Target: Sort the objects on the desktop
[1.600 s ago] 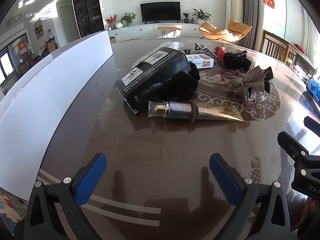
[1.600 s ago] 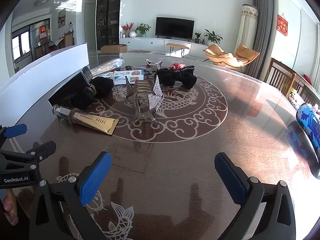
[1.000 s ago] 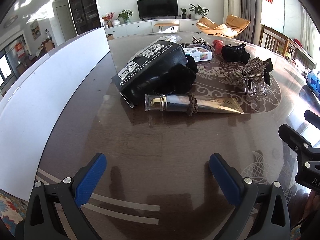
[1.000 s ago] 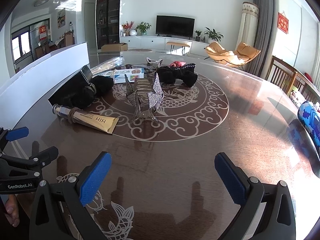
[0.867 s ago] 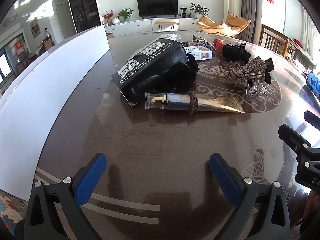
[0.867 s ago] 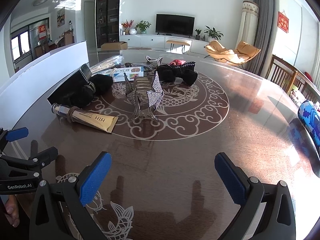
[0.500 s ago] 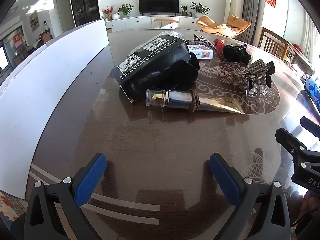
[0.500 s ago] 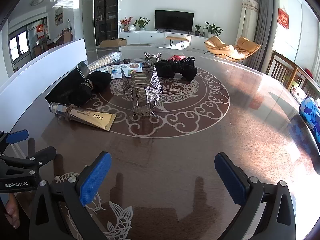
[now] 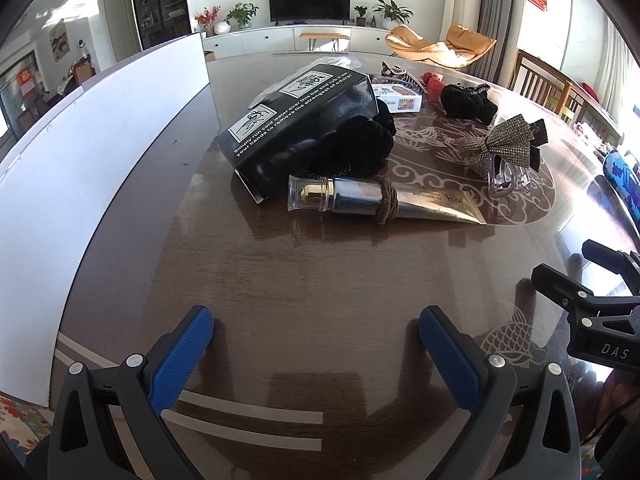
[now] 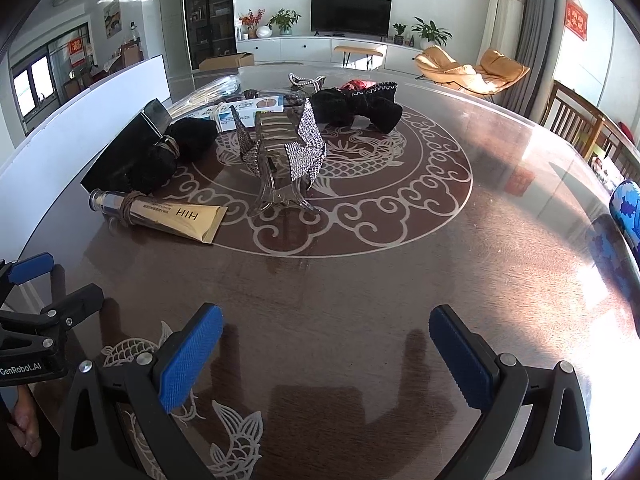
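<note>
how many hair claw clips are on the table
2: a rhinestone-bow clip mid-table, right of the tube; a striped one at the far end. Others may hide behind the black box.

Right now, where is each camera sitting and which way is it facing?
Left wrist: behind the open left claw, facing the black box and gold tube; right claw at right edge.
Right wrist: behind the open right claw, facing the rhinestone hair clip; left claw at left edge.
Shared: tube, clip, television.
</note>
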